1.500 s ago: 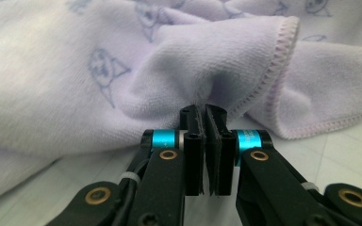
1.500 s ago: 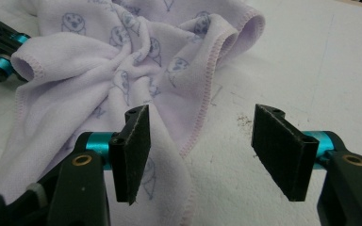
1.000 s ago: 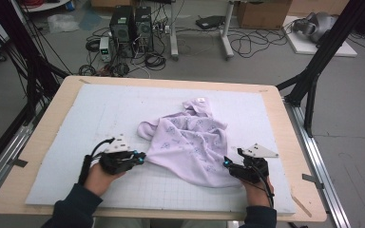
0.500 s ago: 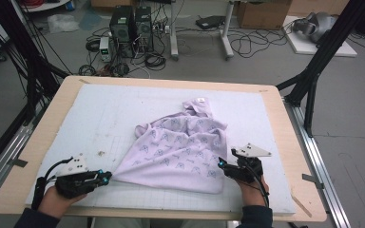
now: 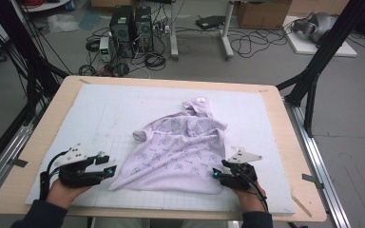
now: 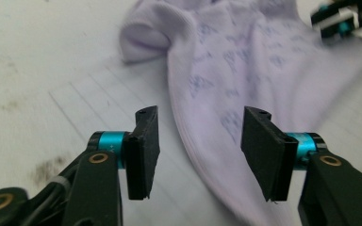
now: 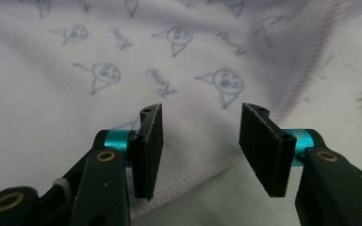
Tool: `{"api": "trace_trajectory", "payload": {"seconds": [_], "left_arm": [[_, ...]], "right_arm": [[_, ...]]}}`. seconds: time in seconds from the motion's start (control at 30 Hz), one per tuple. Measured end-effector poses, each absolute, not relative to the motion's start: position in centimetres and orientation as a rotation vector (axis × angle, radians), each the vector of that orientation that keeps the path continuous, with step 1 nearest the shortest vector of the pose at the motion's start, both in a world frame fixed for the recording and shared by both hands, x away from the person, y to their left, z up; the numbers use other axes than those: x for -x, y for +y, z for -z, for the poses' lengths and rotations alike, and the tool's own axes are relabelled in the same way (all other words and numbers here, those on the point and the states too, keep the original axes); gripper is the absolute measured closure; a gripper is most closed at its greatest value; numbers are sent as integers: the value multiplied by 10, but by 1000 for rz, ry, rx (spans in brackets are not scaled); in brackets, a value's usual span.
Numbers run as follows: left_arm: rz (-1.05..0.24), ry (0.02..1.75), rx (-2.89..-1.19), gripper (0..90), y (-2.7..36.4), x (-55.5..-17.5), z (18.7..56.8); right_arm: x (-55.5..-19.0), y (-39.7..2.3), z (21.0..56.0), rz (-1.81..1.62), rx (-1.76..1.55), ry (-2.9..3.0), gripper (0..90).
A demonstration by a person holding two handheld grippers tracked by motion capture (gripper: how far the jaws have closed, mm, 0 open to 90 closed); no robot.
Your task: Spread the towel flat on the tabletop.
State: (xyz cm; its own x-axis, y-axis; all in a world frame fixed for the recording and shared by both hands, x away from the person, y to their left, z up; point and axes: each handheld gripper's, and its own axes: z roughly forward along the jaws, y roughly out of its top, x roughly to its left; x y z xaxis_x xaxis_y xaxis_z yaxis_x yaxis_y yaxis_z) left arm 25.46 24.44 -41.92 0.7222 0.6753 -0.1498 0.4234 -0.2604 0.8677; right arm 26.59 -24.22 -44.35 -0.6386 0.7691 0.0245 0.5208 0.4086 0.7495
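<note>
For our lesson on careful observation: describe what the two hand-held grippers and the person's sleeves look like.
Each hand-held gripper, left and right, is black, with two flat, ridged black jaws seated on turquoise metal collars and brass-coloured rivets in the linkage. A pale grey three-cornered plate sits on top of each, and a black cable trails back along the hand. The person wears dark blue sleeves.

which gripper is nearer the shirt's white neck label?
Right. The right gripper sits at the shirt's near right hem corner, below the label; the left gripper is off the near left corner, farther away.
</note>
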Motion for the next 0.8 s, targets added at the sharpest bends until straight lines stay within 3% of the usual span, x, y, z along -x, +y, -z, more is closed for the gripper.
{"api": "trace_trajectory", "payload": {"seconds": [0.17,0.2,0.23,0.3,0.33,0.37,0.4,0.43,0.57,0.8], "left_arm": [[-311,922,-1922,448,212,-295,432],[-303,928,-1937,441,205,-301,436],[-305,932,-1959,441,198,-306,440],[-301,936,-1986,443,187,-312,446],[-303,931,-2000,487,182,-312,449],[-309,911,-2032,487,178,-312,451],[-365,900,-2057,555,174,-310,451],[-359,863,-2066,845,173,-309,451],[-419,858,-2082,854,169,-311,450],[-508,1026,-1973,861,179,-327,450]], "right_arm": [[-273,-233,447,-1039,-1128,2339,532],[-274,-230,446,-1040,-1114,2352,660],[-274,-230,446,-1040,-1114,2352,660],[-274,-229,445,-1039,-1098,2373,816],[-274,-228,444,-1026,-1076,2379,869],[-274,-228,444,-1026,-1076,2379,869],[-274,-227,444,-1017,-1077,2380,871],[-277,-226,443,-997,-1073,2364,871],[-284,-224,443,-971,-1076,2324,871],[-310,-217,444,-885,-1109,2177,870]]}}
